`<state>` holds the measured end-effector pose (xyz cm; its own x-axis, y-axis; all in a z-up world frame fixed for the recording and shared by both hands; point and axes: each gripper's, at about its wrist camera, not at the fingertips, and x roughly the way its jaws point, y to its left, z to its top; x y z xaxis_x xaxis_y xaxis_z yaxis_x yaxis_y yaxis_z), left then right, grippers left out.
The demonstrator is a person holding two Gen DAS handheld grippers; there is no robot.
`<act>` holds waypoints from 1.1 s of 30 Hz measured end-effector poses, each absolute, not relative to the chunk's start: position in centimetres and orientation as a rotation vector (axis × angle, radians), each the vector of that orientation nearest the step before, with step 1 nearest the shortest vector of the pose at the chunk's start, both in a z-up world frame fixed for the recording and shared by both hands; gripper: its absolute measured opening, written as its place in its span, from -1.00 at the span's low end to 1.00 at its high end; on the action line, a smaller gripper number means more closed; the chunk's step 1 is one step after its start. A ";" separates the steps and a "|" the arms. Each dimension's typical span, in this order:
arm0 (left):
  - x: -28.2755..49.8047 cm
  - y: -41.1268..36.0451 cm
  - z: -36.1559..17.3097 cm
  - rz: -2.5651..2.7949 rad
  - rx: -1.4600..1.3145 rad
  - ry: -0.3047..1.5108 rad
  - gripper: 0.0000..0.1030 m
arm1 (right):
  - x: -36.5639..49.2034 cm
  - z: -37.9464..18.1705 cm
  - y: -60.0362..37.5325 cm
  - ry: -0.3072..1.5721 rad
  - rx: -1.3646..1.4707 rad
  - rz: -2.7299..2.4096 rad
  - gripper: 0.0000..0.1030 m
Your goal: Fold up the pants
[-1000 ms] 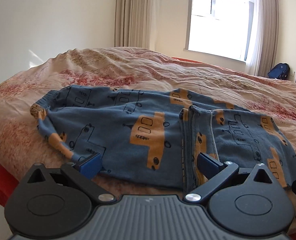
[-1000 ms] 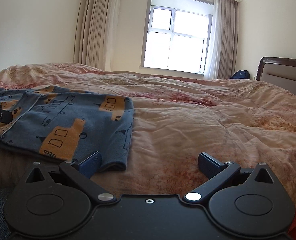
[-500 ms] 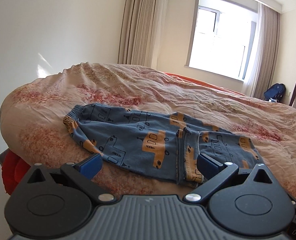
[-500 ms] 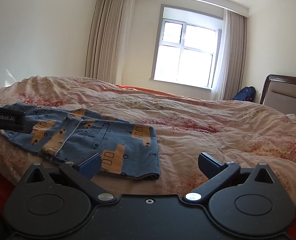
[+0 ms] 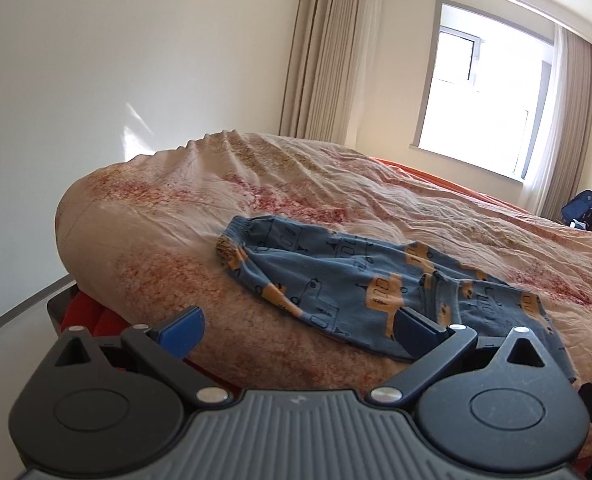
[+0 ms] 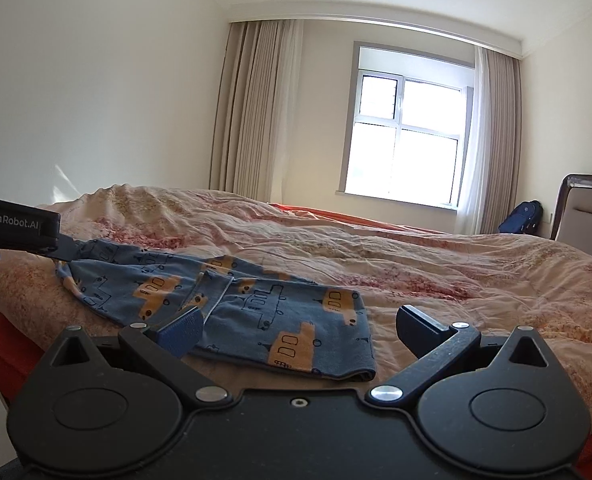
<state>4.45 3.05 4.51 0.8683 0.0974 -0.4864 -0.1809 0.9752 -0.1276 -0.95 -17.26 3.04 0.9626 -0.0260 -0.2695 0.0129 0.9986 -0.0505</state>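
Observation:
Blue pants with orange vehicle prints lie flat on the bed, waistband to the left, the leg ends folded over on the right. They also show in the right wrist view. My left gripper is open and empty, held off the near bed edge, pulled back from the pants. My right gripper is open and empty, held back from the folded leg end. The left gripper's body shows at the left edge of the right wrist view.
The bed has a rumpled pink and beige quilt. A red sheet shows under its near edge. A window with curtains is at the back, a blue backpack on the floor, and a headboard at right.
Both grippers have pulled back and up from the pants, which now look smaller and farther away. The pants lie as before. Both grippers stay open.

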 end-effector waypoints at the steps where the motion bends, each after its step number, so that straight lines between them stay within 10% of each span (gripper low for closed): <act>1: 4.7 3.6 4.2 0.152 -0.184 0.502 0.99 | -0.9 2.9 -17.2 0.279 -0.046 -0.017 0.99; 26: 15.9 13.5 -2.7 -0.095 -0.333 0.438 0.99 | 11.0 -1.8 -14.2 0.377 -0.173 0.065 0.99; 33: 17.9 14.1 -3.7 -0.009 -0.434 0.447 0.53 | 12.7 -2.3 -13.7 0.425 -0.191 0.075 0.99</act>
